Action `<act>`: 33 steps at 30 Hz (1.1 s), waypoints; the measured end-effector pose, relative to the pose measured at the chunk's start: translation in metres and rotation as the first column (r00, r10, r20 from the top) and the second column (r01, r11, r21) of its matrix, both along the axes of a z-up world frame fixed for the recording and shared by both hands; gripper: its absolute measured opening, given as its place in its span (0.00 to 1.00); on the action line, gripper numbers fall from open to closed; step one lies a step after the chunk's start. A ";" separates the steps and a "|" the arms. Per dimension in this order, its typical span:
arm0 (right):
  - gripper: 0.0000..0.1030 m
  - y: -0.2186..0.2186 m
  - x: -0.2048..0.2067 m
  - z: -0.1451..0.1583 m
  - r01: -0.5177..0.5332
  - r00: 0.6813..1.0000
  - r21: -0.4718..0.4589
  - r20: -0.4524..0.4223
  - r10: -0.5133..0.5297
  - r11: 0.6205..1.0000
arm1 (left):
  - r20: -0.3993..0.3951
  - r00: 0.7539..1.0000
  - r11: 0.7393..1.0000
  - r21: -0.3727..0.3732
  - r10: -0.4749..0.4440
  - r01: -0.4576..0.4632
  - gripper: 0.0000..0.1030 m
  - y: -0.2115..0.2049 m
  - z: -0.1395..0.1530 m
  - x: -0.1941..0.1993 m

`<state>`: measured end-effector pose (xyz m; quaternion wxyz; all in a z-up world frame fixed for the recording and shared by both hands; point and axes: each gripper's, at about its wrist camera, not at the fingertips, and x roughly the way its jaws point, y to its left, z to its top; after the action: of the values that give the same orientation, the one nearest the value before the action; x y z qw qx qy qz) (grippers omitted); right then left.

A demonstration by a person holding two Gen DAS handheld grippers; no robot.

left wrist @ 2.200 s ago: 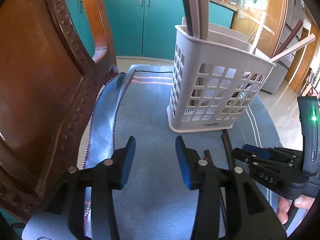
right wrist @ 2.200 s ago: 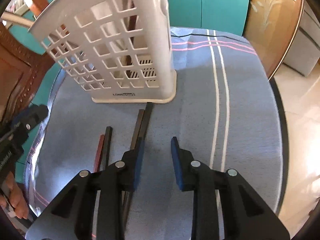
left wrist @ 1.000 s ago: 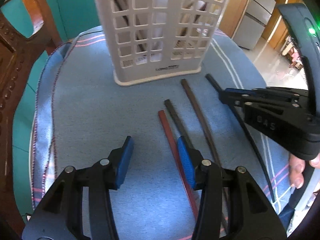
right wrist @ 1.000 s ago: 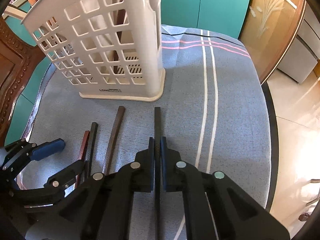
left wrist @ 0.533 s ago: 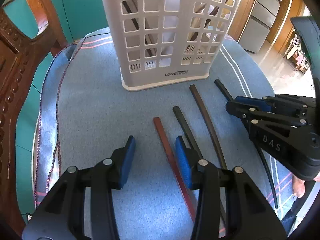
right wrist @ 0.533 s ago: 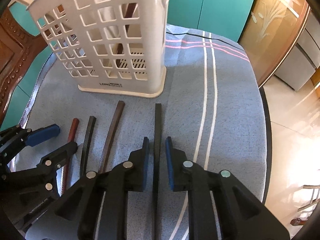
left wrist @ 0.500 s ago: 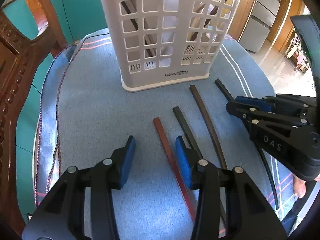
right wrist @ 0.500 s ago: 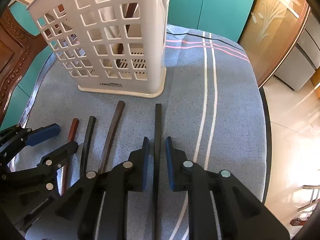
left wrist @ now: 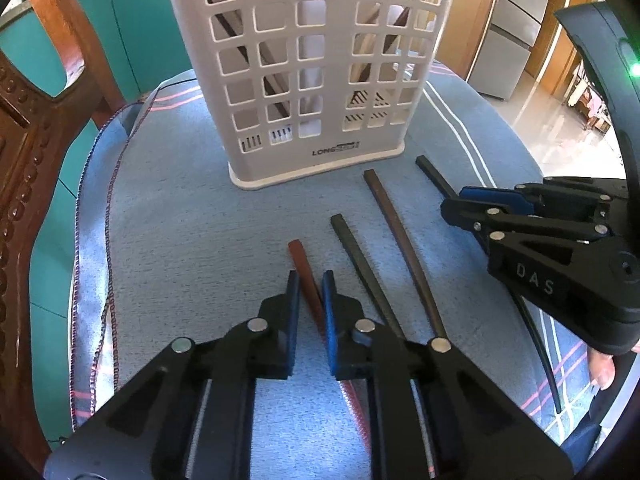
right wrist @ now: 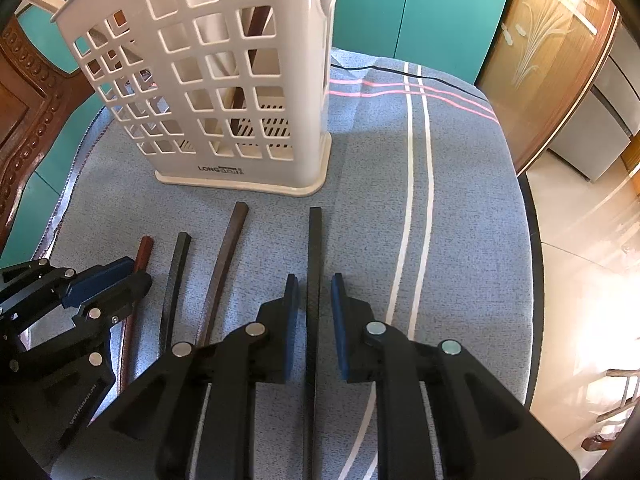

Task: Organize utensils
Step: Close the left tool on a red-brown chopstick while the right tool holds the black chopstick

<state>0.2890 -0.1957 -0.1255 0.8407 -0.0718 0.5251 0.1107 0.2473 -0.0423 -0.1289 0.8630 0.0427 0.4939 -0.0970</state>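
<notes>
Several long utensil handles lie side by side on a blue cloth in front of a white slotted utensil basket [left wrist: 316,80] that holds more utensils. My left gripper [left wrist: 308,280] has its jaws closed in around the red-brown handle [left wrist: 299,254], the leftmost one. A black handle [left wrist: 352,240] and a brown handle [left wrist: 384,204] lie to its right. My right gripper [right wrist: 314,284] is open, its jaws straddling the rightmost black handle [right wrist: 315,236] without touching it. The basket [right wrist: 224,80] also shows in the right wrist view.
The blue striped cloth [right wrist: 452,184] covers a round table. A carved wooden chair [left wrist: 28,128] stands at the table's left edge. Teal cabinets [right wrist: 420,4] are behind, and the floor drops away at the right.
My left gripper has moved right over the red-brown handle and closed on it. My right gripper, shut on the black handle a second ago, has opened around it.
</notes>
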 end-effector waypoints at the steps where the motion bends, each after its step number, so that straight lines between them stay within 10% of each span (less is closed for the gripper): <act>1: 0.17 0.000 0.000 0.000 -0.001 1.000 0.000 0.000 0.001 1.000 | 0.001 1.000 1.000 0.001 -0.001 0.001 0.12 -0.002 0.000 0.000; 33: 0.36 -0.006 -0.004 -0.005 -0.001 1.000 -0.033 0.023 0.002 0.999 | -0.008 1.000 0.999 0.038 0.021 -0.021 0.21 -0.007 -0.001 -0.003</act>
<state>0.2848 -0.2017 -0.1301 0.8455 -0.0872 0.5169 0.1020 0.2445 -0.0498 -0.1294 0.8610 0.0534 0.4996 -0.0790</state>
